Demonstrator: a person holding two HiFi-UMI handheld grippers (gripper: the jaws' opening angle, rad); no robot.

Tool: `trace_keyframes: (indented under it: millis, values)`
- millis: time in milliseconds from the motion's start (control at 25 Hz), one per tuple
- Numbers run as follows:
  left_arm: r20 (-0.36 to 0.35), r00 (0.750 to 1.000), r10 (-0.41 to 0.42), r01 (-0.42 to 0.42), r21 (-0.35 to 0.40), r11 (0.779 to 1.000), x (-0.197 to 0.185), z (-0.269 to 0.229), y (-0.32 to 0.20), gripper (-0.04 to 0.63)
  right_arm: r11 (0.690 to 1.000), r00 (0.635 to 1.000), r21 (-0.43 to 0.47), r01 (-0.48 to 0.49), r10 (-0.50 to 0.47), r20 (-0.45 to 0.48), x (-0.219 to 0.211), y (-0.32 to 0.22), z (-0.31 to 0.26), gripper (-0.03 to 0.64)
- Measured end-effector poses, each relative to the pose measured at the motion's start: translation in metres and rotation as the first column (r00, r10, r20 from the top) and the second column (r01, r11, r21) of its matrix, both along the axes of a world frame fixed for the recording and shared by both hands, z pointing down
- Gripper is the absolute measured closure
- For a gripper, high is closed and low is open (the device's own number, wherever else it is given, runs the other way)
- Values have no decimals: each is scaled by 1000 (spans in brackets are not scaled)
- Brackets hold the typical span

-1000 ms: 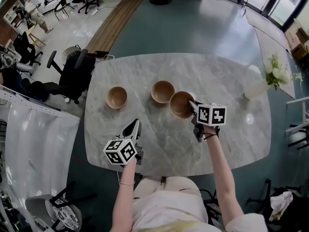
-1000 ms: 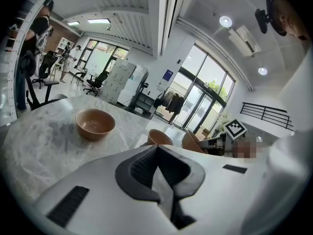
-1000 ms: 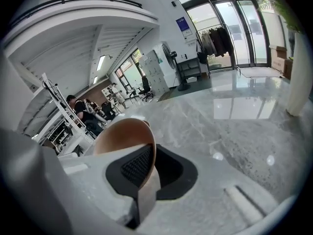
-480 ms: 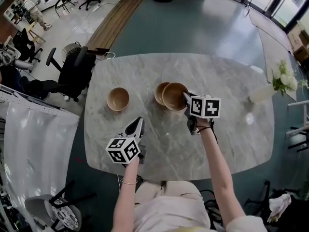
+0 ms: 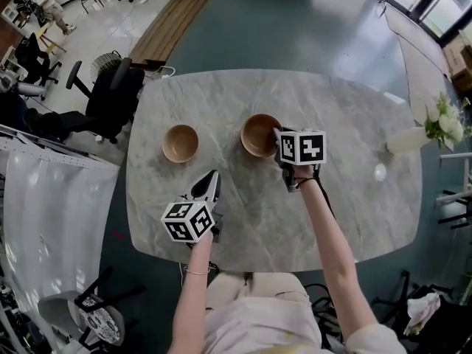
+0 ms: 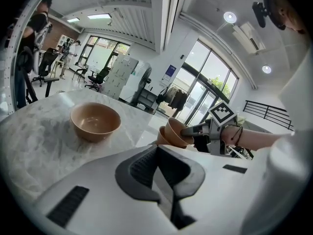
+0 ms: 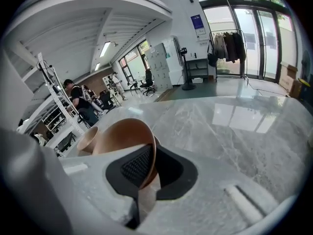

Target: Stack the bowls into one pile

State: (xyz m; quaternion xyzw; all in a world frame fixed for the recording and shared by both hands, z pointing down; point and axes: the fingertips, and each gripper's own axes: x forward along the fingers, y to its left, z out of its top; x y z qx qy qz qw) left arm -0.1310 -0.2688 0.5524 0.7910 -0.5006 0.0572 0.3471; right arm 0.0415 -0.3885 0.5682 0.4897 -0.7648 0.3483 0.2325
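Your right gripper [image 5: 278,133] has its jaws almost together, pinching the near rim of the held bowl [image 7: 124,138]. Its own view shows the tan wall caught between the two dark pads, with the bowl tipped away from you.

In the head view, that bowl reads as a single bowl near the middle of the marble table [image 5: 332,220], and nothing beneath it can be made out. The left gripper view fills this in. It looks across from the side and shows the bowl raised and tilted, with a second bowl [image 6: 162,137] partly hidden just behind and below it on the table. Whether the two touch is hard to say from that angle.

The third bowl [image 5: 181,142] stands upright on its own, well apart to the left of the other two. The left gripper view shows it empty.

Your left gripper [image 5: 209,185] hangs over the near part of the table and points toward the bowls. Its own view shows the pads closed against each other with nothing between them. The head view alone shows only its narrow dark tip.
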Motion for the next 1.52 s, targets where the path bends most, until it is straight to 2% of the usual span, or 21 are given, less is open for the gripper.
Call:
trace_keyframes:
  millis: [240, 600, 960, 1240, 1320, 1520]
  values:
    - [-15, 1000, -3, 3, -13, 1000, -1, 4, -1, 595, 1000, 997, 0, 30, -30, -72, -3, -2, 6, 597]
    - [-28, 1000, -9, 8, -19, 1000, 0, 5, -4, 595, 995, 985, 50, 90, -82, -150, -14, -9, 7, 597]
    - [-27, 999, -18, 18, -14, 1000, -2, 1, -1, 595, 988, 983, 95, 125, -111, -144, -21, -6, 1, 567]
    - [-22, 1000, -22, 22, -8, 1000, 0, -4, 4, 595, 984, 985, 137, 111, -91, -150, -19, -1, -5, 473]
    - [-20, 1000, -23, 23, -5, 1000, 2, -5, 5, 595, 984, 986, 145, 107, -86, -141, -17, 1, -7, 450]
    - [-17, 999, -35, 36, 12, 999, 3, -12, 9, 595, 982, 994, 167, 86, -75, -74, -17, 9, -14, 449]
